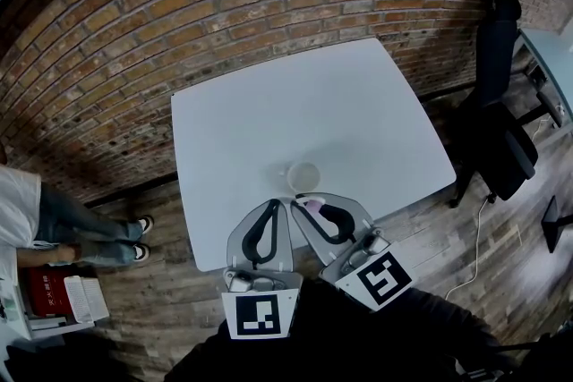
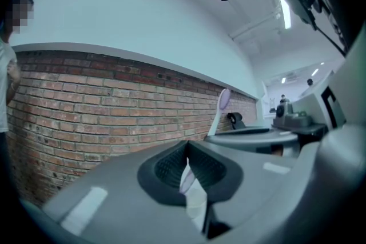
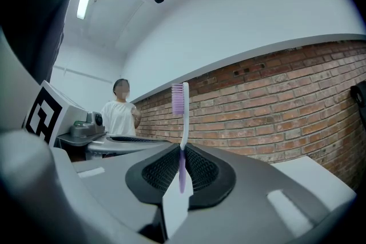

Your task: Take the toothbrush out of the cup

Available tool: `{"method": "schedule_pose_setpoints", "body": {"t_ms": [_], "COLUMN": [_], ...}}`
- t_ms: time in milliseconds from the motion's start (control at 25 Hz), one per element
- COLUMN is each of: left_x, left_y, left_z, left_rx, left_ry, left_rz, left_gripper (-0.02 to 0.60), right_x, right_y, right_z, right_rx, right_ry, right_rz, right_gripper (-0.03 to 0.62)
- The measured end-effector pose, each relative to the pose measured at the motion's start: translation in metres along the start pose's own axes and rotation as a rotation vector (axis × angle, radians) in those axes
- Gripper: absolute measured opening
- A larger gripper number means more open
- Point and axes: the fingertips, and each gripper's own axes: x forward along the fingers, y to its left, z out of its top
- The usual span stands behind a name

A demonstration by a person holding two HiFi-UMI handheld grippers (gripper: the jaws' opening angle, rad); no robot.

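1. Right gripper point(image 3: 182, 148): fingers closed on the white-and-lilac plastic toothbrush point(image 3: 183, 123), which is clamped at the handle. It stands upright at frame centre with the bristle head uppermost.
2. Head view: the toothbrush point(image 1: 313, 205) is outside the translucent white round cup point(image 1: 303, 176), just below it in the frame, at the right gripper's point(image 1: 302, 198) tips.
3. The cup stands upright at the lower middle of the white square desk point(image 1: 358, 103).
4. Left gripper point(image 2: 187, 151): fingers closed together at the tips, level beside the right gripper.
5. A black office chair point(image 1: 497, 121) stands at the right of the frame.
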Motion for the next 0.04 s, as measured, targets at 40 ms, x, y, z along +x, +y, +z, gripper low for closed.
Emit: {"method": "schedule_pose_setpoints", "body": {"t_ms": [40], "left_x": [0.0003], "left_y": [-0.0002], "left_z": [0.0001], "left_rx": [0.0], "left_ry": [-0.001], "left_rz": [0.0], "left_gripper": [0.008], "right_x": [-0.0002], "right_y": [-0.0003], "right_z": [-0.0001], "right_rx": [-0.002], "right_ry": [0.0], "right_rz": [0.001], "right_gripper": [0.034]}}
